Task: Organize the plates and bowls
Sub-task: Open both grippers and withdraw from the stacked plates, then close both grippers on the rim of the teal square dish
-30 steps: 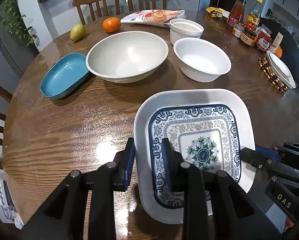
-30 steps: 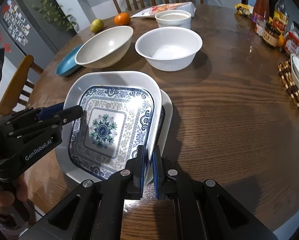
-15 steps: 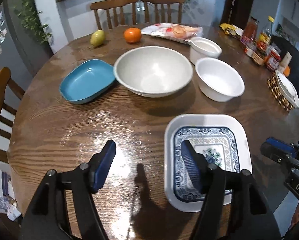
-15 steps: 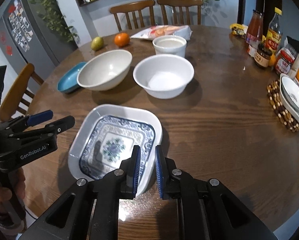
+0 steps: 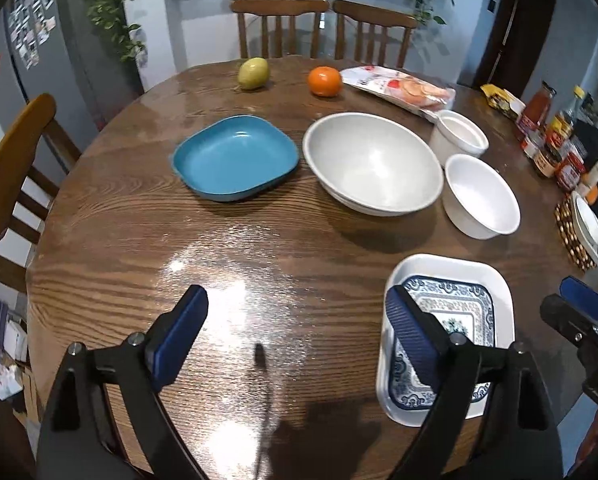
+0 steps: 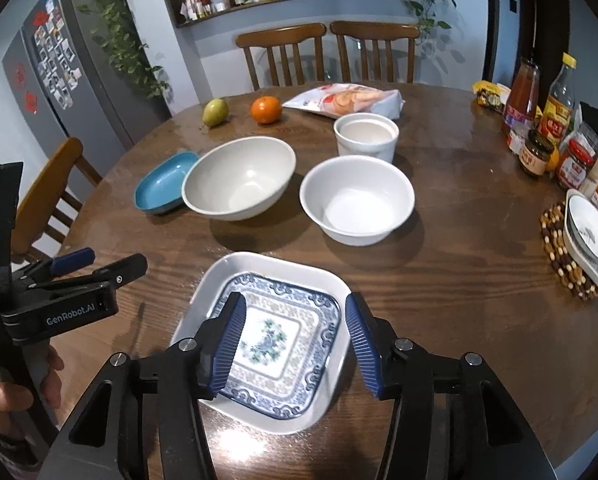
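A blue-patterned square plate (image 6: 277, 336) lies nested in a white square plate (image 6: 235, 270) on the near side of the round wooden table (image 6: 439, 320); both also show in the left wrist view (image 5: 455, 312). My right gripper (image 6: 291, 340) is open and empty, raised above these plates. My left gripper (image 5: 295, 332) is open and empty, above bare table left of the plates. Farther back stand a blue dish (image 5: 235, 158), a large grey bowl (image 5: 373, 162), a white bowl (image 5: 481, 196) and a white ramekin (image 5: 461, 134).
A pear (image 5: 253, 73), an orange (image 5: 325, 81) and a snack bag (image 5: 399, 88) lie at the far edge. Bottles and jars (image 6: 539, 120) stand at the right, with a small dish on a beaded mat (image 6: 555, 248). Chairs surround the table.
Both grippers let go of the stacked plates, opened and pulled back and up. The plates now lie flat on the table.
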A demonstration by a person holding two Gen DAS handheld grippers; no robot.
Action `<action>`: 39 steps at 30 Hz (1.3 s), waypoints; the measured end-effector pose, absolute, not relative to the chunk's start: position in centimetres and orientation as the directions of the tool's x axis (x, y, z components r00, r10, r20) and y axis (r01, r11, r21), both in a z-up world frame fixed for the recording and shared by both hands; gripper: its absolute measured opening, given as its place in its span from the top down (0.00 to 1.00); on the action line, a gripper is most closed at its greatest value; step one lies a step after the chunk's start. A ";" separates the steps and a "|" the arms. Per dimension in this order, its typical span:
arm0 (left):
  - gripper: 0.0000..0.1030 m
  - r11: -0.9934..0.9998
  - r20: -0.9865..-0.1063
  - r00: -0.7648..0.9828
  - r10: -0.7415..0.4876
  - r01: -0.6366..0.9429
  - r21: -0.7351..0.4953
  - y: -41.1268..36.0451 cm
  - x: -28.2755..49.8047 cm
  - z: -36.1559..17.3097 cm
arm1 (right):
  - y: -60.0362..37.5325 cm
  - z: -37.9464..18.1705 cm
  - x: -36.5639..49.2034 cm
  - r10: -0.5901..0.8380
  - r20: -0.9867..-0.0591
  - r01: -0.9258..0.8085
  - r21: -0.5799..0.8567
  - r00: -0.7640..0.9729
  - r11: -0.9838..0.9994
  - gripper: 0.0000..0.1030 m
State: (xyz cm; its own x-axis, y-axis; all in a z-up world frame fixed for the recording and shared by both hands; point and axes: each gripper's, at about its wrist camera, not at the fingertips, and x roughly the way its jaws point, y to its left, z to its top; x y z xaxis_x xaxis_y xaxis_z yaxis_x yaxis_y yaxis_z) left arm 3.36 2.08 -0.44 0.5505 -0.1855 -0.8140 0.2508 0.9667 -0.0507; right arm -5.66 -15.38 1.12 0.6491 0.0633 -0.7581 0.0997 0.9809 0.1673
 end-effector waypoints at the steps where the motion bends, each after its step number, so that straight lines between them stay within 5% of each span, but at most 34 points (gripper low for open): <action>1: 0.12 0.969 -0.813 0.552 -0.184 0.243 -0.055 2.4 3.5 -0.4 | -15.2 1.2 -5.6 0.063 -0.756 0.098 0.166 0.651 0.981 0.45; 27: 0.11 0.992 -0.835 0.547 -0.058 -0.066 -0.112 8.4 14.8 -2.3 | -12.9 0.2 -3.2 0.084 -0.777 0.094 0.182 0.624 0.979 0.35; 30: 0.20 0.991 -0.860 0.508 -0.054 -0.079 -0.109 8.3 16.6 -3.8 | -12.9 0.2 -3.0 0.075 -0.777 0.098 0.174 0.625 0.980 0.35; 37: 0.72 0.998 -0.899 0.437 -0.037 -0.026 -0.053 7.3 19.2 -6.0 | -13.2 -0.4 -1.8 0.052 -0.793 0.109 0.147 0.607 0.983 0.35; 39: 0.79 0.998 -0.899 0.434 -0.056 -0.001 -0.063 7.3 19.3 -6.1 | -13.0 -0.5 -1.5 0.046 -0.798 0.107 0.138 0.600 0.985 0.35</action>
